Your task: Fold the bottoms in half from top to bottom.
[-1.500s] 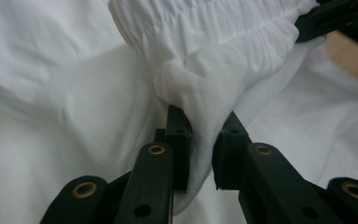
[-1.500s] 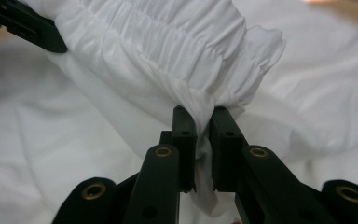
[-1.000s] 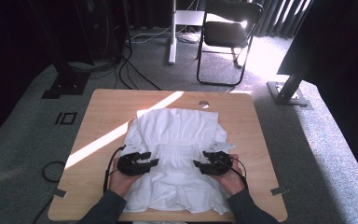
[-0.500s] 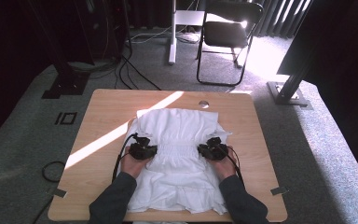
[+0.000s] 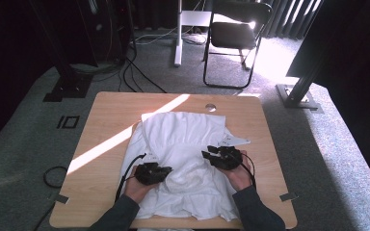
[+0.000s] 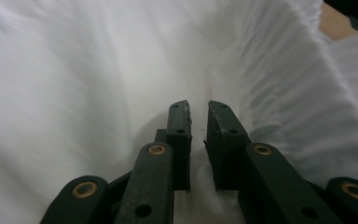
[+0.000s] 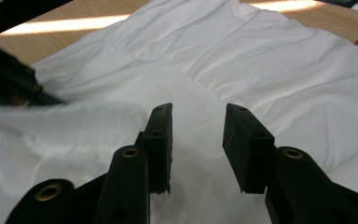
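The left tool point(image 6: 198, 109) has its jaws almost together, with just a thin gap, and they have been opening a little. No cloth is pinched between them; the white shirt point(image 6: 88, 79) lies right under and in front of them. The right tool point(image 7: 198, 114) has its jaws a bit apart, also just opening, with nothing between them.

From above, the left tool point(image 5: 152, 172) sits on the near left part of the shirt point(image 5: 183, 139) and the right tool point(image 5: 225, 157) on its right side. The shirt lies spread on the wooden surface point(image 5: 111, 115), still bumpy in the middle.

The job looks like folding or smoothing the shirt. To do it well, pick one fold of cloth with each tool — not a big bunch. Close gently on the edge, lift both sides together, and keep the cloth flat — no tugging.
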A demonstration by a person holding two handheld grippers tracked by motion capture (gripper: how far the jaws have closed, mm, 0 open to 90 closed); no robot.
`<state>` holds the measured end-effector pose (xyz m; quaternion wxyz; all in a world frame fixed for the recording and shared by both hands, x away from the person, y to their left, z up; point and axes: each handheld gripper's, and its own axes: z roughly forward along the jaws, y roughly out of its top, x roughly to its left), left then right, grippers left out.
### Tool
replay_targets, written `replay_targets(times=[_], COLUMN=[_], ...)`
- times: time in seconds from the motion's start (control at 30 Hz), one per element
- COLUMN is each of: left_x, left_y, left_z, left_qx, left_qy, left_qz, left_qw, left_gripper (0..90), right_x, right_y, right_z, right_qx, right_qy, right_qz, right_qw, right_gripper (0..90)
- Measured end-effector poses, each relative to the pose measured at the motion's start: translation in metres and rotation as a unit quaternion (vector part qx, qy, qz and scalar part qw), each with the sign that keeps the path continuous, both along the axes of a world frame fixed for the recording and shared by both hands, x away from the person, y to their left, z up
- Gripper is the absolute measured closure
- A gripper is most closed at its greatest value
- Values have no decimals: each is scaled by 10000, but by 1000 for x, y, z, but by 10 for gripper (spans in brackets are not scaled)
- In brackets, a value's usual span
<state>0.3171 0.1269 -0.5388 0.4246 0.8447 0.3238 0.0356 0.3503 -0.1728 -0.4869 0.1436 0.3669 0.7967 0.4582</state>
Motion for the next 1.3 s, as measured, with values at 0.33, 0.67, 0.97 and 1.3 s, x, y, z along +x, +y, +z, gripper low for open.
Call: replay_targets(times=[0.33, 0.67, 0.97, 1.3], left_x=[-17, 5, 67, 116], left_y=[-1, 11, 17, 15], left_z=[-3, 23, 37, -4], left_qx=[58, 21, 152, 361], left_qy=[46, -433, -728, -404], left_qz=[-176, 311, 1068, 1502], left_qw=[9998, 9986, 9915, 9872], left_gripper=[767, 649, 596, 580], right_x=[-33, -47, -3, 79], right_y=[27, 48, 13, -2], right_z=[-13, -55, -25, -57], right_qx=[-183, -1160, -459, -559], right_qy=[140, 729, -6, 258], right_qz=[480, 702, -89, -932], right_qw=[9986, 9881, 9989, 9937], right_gripper=[603, 609, 508, 496])
